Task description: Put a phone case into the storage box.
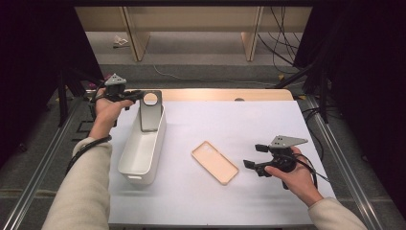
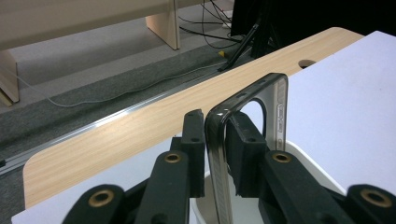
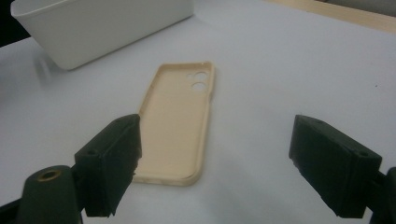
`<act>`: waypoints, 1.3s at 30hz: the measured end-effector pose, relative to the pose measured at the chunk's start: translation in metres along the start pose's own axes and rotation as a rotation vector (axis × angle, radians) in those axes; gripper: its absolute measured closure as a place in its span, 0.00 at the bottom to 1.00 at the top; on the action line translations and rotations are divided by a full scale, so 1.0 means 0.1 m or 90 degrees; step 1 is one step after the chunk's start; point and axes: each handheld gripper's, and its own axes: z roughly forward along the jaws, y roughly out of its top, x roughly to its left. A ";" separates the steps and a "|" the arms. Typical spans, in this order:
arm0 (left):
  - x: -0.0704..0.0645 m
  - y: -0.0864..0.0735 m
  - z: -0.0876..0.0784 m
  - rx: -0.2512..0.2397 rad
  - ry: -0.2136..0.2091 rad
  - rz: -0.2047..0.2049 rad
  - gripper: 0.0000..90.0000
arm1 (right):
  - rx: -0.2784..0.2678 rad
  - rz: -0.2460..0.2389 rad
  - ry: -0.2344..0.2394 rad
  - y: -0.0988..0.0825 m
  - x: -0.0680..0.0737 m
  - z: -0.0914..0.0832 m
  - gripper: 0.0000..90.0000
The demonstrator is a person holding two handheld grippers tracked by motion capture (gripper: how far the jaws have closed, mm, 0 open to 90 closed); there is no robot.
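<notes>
Two phone cases were in play, and each hand seemed set for its own one. At the left of the high view the left gripper [image 1: 139,94] held a smoky grey translucent phone case [image 1: 151,111] by its upper corner, beside the round camera cutout, so that the case stood upright with its lower end inside the far end of the white plastic bin [image 1: 130,165]. In the left gripper view the two black jaws were drawn close about the case's rim [image 2: 219,140]; one pad [image 2: 243,144] lay against the inner face while the other stood with a thin sliver of gap, so whether the pinch was firm or just loosening I could not tell. Holding it by the top edge probably kept the jaws above the bin's wall and let the case go in end first. Its long axis ran near vertical, leaning slightly, camera end up, with its open face toward the lower part of the frame. Right of the bin, in the lower middle of the high view, a beige phone case [image 1: 215,162] lay flat on the white table cover [image 1: 258,120], hollow side up, well apart from the bin. Its long axis ran from upper left to lower right, camera holes at the upper left. At the lower right the right gripper [image 1: 253,156] hung just beside that case's near end with its jaws spread wide and nothing between them, aimed along its length, likely poised to pick it up.
</notes>
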 end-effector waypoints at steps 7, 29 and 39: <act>0.00 0.01 0.01 0.011 0.016 0.002 0.81 | 0.000 -0.001 0.001 0.00 0.00 0.00 0.20; -0.02 0.02 0.10 0.029 0.063 0.002 0.71 | 0.002 -0.001 0.003 -0.01 0.00 0.01 0.20; -0.06 0.06 0.11 0.047 0.083 0.002 0.53 | 0.003 -0.001 0.003 0.00 0.01 0.01 0.20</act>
